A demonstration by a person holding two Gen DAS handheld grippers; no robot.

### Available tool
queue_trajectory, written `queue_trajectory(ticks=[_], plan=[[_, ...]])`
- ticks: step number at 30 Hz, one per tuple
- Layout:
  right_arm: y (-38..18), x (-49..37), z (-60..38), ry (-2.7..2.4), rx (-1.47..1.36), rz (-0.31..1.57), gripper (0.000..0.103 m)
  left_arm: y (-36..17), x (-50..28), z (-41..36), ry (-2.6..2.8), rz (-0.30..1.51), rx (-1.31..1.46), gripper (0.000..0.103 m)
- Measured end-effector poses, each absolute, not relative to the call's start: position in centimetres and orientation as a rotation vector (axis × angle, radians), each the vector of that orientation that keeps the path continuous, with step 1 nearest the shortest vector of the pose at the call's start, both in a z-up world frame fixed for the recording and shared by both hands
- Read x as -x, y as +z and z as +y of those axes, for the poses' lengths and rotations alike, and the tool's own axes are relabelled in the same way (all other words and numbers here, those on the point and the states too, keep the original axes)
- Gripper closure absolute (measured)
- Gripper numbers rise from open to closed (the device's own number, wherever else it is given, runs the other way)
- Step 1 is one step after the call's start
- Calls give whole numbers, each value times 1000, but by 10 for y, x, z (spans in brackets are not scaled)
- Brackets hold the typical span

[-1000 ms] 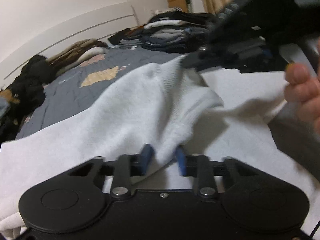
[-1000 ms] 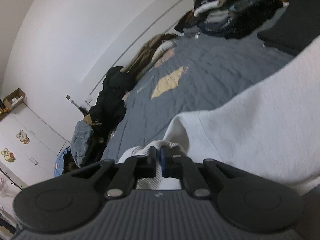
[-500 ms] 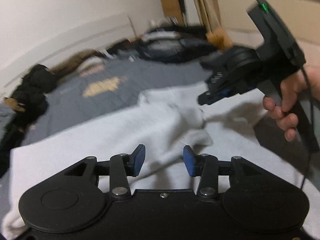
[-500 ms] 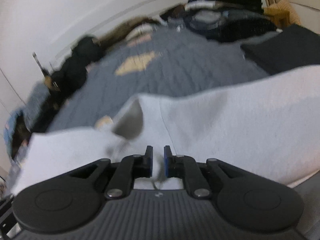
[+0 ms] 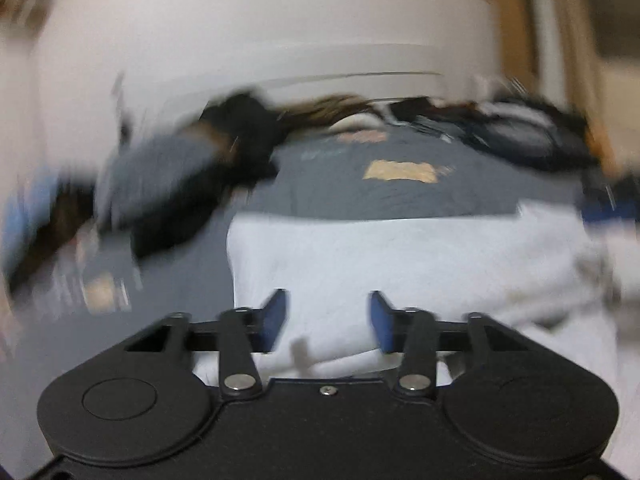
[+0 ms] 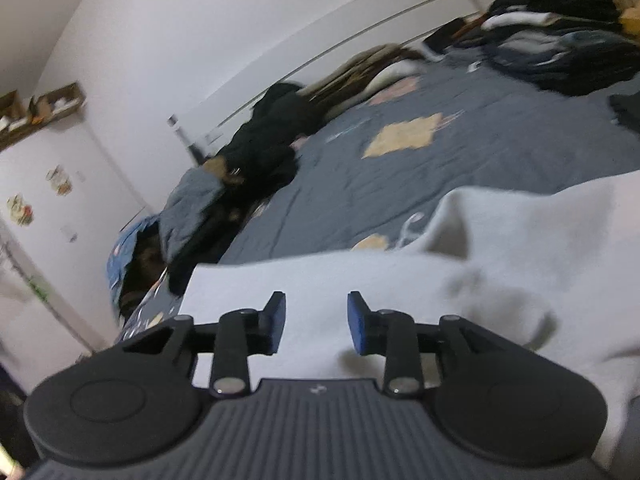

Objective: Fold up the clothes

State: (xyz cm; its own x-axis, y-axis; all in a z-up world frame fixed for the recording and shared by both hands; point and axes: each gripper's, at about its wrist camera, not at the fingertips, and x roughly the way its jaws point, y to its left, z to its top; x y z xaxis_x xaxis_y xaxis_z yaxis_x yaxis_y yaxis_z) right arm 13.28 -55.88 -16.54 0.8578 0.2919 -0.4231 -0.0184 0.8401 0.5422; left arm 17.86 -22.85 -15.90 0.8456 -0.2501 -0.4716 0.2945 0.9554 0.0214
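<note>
Across the bed's grey quilt [image 6: 460, 184] lies the white garment [image 6: 400, 280], spread over its near end, with dark clothes piles [image 6: 560, 52] heaped well beyond; above the cloth, the left hand-held gripper [image 5: 326, 320], jaws just narrowing, and the right hand-held gripper [image 6: 316, 320], just opening, both gape partway, gripping nothing

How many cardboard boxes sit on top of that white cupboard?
2, side by side on the white cupboard at the far left: one box and another box at the picture's edge. More may be cut off.
</note>
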Motion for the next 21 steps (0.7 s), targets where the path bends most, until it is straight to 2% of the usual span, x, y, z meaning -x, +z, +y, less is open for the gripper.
queue_trajectory(ticks=[4,7,12,16,21], plan=[[-179,-142,-541,148,-470,609,65,-175,-197,-228,-299,598,-86,71],[-193,-149,-534,136,-403,693,65,-185,-196,-229,-304,612,-124,71],[-181,-144,-531,140,-383,655,64,-175,-191,-222,-306,551,-102,67],[-172,-142,-538,107,-401,600,57,-167,-194,-212,-330,545,3,57],[-166,-145,-542,56,-384,568,52,-169,-196,-206,-317,537,23,51]])
